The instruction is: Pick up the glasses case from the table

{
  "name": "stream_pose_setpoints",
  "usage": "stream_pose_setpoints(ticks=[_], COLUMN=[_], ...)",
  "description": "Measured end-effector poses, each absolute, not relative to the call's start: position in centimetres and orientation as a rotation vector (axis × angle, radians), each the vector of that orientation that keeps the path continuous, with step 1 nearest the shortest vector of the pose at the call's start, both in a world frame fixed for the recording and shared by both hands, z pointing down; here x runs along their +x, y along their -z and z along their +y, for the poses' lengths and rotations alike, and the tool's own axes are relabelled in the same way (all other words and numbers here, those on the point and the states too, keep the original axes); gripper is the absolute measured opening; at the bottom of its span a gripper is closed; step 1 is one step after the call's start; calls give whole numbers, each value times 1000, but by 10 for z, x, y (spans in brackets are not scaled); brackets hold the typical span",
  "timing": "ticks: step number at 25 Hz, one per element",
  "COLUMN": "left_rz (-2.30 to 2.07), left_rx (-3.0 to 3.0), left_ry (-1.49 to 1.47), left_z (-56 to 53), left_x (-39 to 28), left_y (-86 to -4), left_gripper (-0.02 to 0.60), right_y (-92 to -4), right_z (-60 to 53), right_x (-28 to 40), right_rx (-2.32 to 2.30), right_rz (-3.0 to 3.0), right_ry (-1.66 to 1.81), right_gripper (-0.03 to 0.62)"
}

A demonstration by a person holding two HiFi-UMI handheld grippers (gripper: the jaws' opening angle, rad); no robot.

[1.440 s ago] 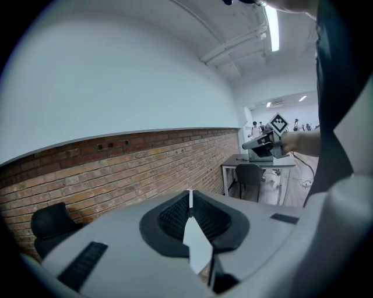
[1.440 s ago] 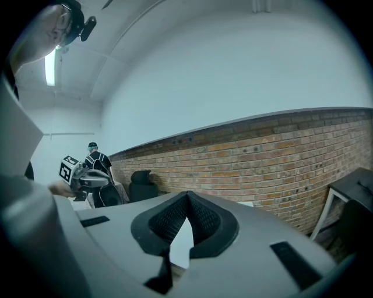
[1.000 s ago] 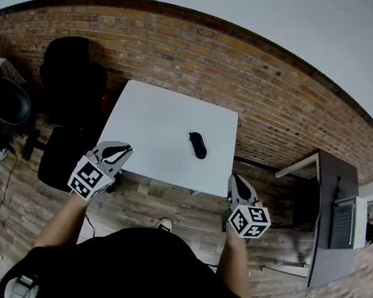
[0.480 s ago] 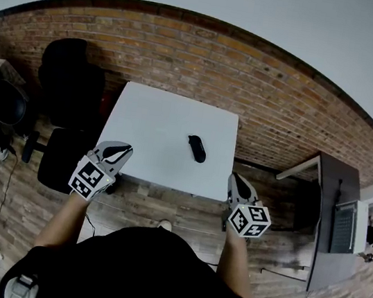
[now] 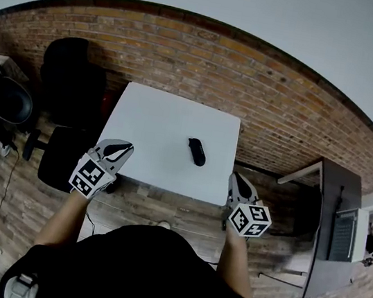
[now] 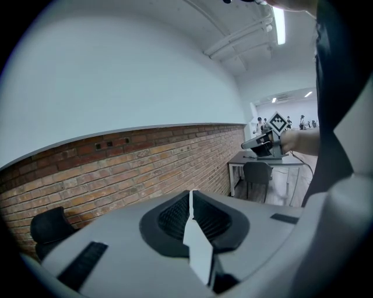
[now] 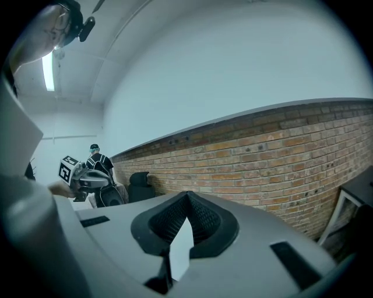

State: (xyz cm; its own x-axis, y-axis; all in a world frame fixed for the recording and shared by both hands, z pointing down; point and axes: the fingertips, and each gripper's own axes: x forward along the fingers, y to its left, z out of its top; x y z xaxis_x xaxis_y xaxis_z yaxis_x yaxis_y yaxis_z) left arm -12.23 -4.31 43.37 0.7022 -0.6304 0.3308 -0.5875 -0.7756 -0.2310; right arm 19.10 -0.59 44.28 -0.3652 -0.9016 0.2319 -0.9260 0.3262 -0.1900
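Visibly, the left hand-held gripper [image 5: 123, 148] bears square black-and-white markers [image 5: 88, 177].

We find the glasses case [image 5: 197, 151] too small for detail; at nine o'clock the edge cuts a dark shape [image 5: 1, 98].

White rectangular table [image 5: 156, 115]: far edge against red brick wall [image 5: 188, 47]. Black oblong glasses case [image 5: 197, 151] on the table, right of centre, nearer the front edge. Left gripper [image 5: 122, 147] at near-left corner, right gripper [image 5: 236, 179] at near-right corner, both apart from case. Black office chair [image 5: 70, 84] left of table. Dark desk [image 5: 332, 224] well right.
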Motion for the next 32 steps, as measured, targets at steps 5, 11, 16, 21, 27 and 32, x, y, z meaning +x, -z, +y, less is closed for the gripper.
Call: stream_pose_setpoints(ticks=[5,11,16,21,27,32], left_rz=[1019,1041,1057,1086,1103,1114], left_rx=[-2796,-2780,-2770,-2754,-2744,-2740], left_ry=[626,638,641,661,638,635], left_z=[-48,-54,-62,-61,-68,-75], left_x=[-116,-104,-91,-82,-68,-53], left_y=[-434,-431,-431,-430,-424,-425], left_gripper=[25,25,25,25,25,25], right_y=[-442,-443,-446,-448,-448,-452], right_z=[-16,-26,-35,-41,-51,-61], right_x=[198,211,224,233,246,262], right_rx=[1703,1682,1667,1642,1626,1617], right_rz=[-2507,-2523,-2537,-2558,-2572,-2576], right_ry=[-445,-454,-460,-465,-458,-459], right_gripper=[14,14,14,14,14,14])
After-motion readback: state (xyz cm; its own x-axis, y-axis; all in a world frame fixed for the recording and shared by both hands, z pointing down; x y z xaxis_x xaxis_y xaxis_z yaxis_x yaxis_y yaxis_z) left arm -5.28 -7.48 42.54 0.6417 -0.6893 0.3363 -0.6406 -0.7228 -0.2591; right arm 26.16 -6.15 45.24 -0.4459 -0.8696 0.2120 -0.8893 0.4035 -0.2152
